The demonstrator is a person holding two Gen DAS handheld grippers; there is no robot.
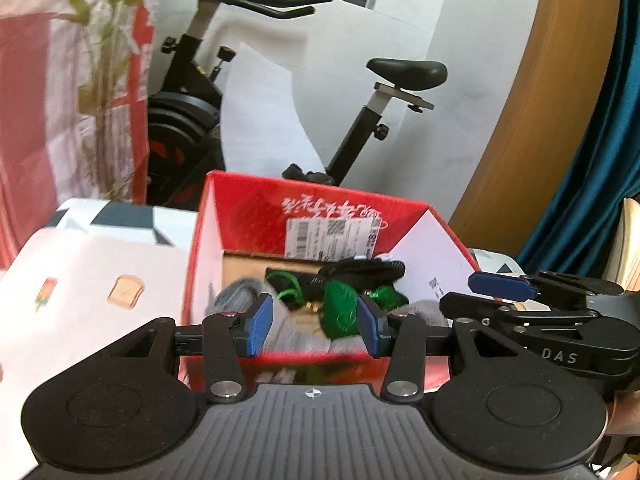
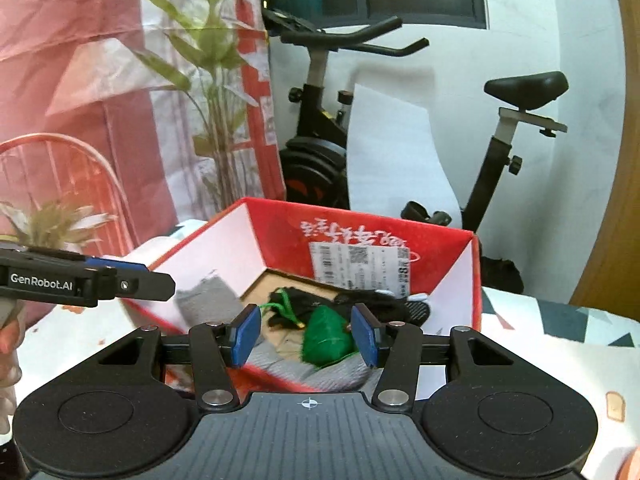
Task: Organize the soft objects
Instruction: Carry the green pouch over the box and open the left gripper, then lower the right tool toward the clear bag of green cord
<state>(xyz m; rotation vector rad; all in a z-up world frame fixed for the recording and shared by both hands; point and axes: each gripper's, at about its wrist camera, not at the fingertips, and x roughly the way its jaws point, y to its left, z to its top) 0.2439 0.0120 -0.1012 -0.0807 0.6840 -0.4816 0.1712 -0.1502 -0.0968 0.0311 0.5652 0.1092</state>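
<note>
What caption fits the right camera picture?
Open right claw hovers by a red box of grey socks and a green pouch.

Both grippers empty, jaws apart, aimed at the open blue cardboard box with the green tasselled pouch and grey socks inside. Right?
Not quite: the open cardboard box is red, not blue, as the right wrist view shows. The rest holds: left gripper and right gripper are empty, jaws apart, aimed at it, with the green tasselled pouch and grey socks inside.
</note>
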